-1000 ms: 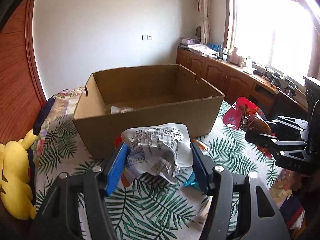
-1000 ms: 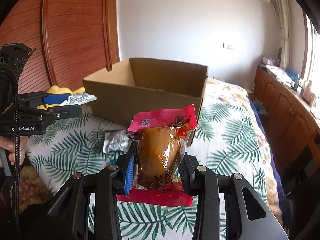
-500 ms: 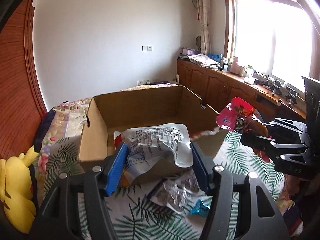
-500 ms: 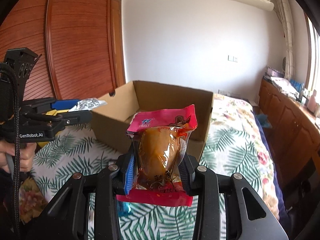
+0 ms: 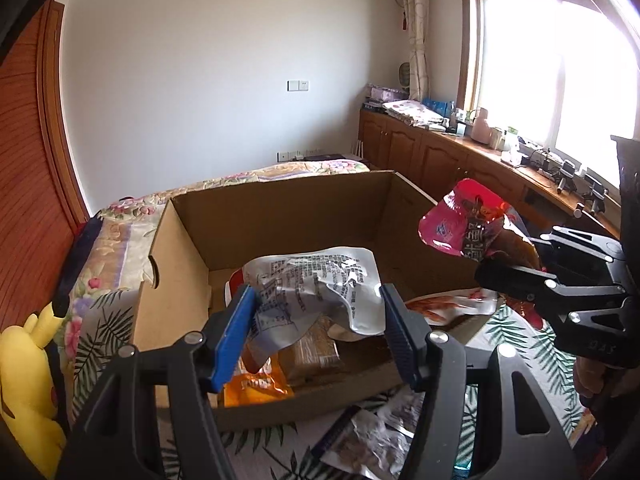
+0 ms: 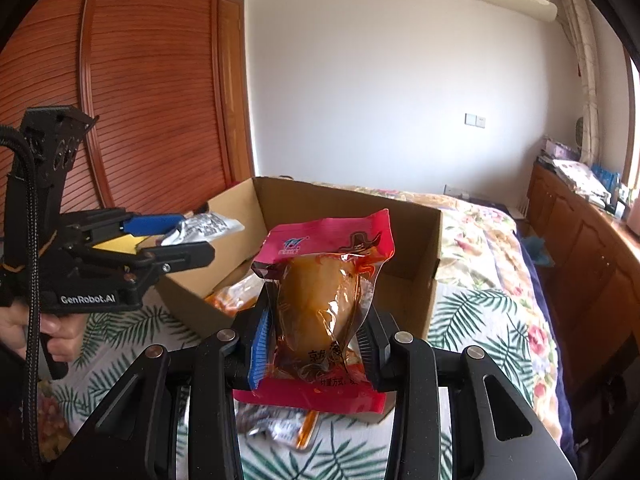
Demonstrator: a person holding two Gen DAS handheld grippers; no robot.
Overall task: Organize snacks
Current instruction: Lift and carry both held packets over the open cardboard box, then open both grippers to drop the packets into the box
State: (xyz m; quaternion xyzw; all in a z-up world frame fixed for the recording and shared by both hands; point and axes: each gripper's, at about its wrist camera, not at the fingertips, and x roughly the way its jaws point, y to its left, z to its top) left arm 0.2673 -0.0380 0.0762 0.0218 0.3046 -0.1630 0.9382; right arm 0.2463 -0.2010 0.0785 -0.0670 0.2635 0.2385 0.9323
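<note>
Silver packet (image 5: 316, 284) pinched in left tongs (image 5: 316, 332) (over cardboard box (image 5: 280, 216)) | right tongs (image 6: 316, 344) pinching red pouch (image 6: 324, 280)

Daylight floods in from the window (image 5: 560, 80), which you see blown out to white. The white wall (image 6: 380, 100) is evenly lit. Both fisheye views bend straight lines at the edges, corners go black, and shadows stay soft.
</note>
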